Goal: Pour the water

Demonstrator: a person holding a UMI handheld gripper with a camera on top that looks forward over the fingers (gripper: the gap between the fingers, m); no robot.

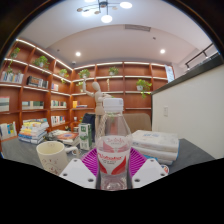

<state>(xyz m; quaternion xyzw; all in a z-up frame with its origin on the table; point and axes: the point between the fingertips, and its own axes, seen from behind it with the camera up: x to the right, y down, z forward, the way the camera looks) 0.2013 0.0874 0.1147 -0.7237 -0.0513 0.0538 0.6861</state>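
A clear plastic water bottle with a red and white label and no cap stands upright between my fingers. Both magenta pads press on its lower body, so my gripper is shut on it. The bottle looks lifted slightly above the table. A cream paper cup with a printed pattern stands on the table to the left of the bottle, close to my left finger.
A stack of white trays or boxes lies on the table to the right of the bottle. Small boxes and books sit at the far left. Orange wall shelves and a chair stand beyond.
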